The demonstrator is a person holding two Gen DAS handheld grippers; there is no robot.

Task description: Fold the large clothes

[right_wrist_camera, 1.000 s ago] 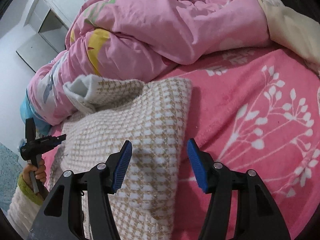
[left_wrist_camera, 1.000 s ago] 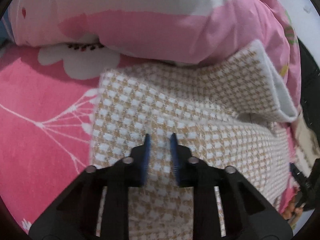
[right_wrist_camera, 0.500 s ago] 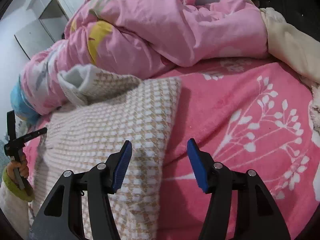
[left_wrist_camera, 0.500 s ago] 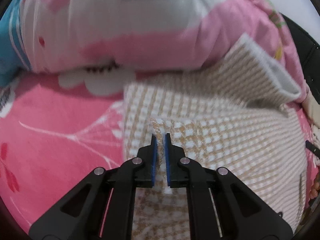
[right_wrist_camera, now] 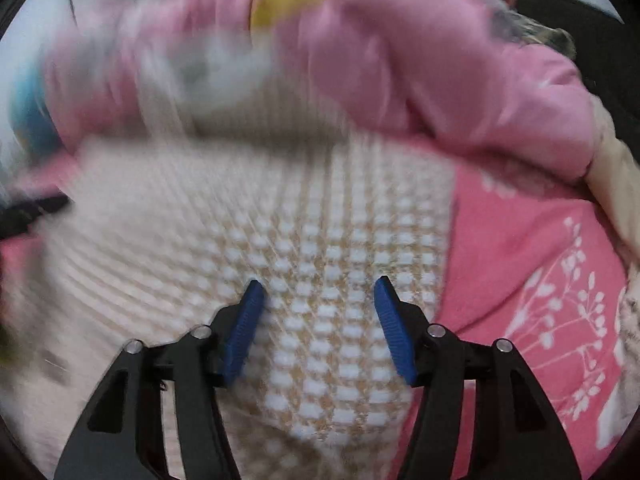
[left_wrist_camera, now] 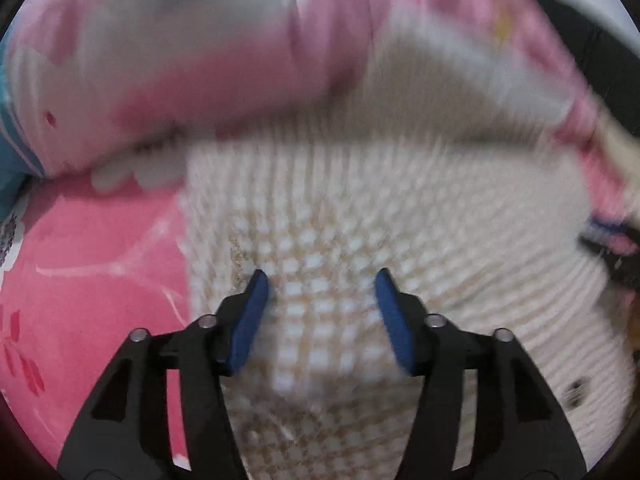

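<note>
A tan-and-white checked garment (left_wrist_camera: 360, 240) lies folded on the pink flowered bedspread (left_wrist_camera: 92, 264). Both now views are blurred by motion. My left gripper (left_wrist_camera: 322, 276) hovers over the garment's left part with its jaws opening; the cloth lies under them and the blue pads do not press it. My right gripper (right_wrist_camera: 318, 282) stands over the checked garment (right_wrist_camera: 312, 240) near its right edge, its jaws opening a little wider, nothing pinched between its pads. The other gripper's black tip (right_wrist_camera: 36, 208) shows at the left edge of the right wrist view.
A bunched pink quilt (left_wrist_camera: 200, 60) with white, yellow and blue patches lies along the far side of the garment, also in the right view as the pink quilt (right_wrist_camera: 440, 60). A cream blanket (right_wrist_camera: 616, 176) sits at the far right. Pink bedspread (right_wrist_camera: 540, 280) spreads to the right.
My left gripper pinched the checked cloth half a second ago and has now let go, jaws apart. The right gripper swung left, from straddling the garment's right edge to over the cloth.
</note>
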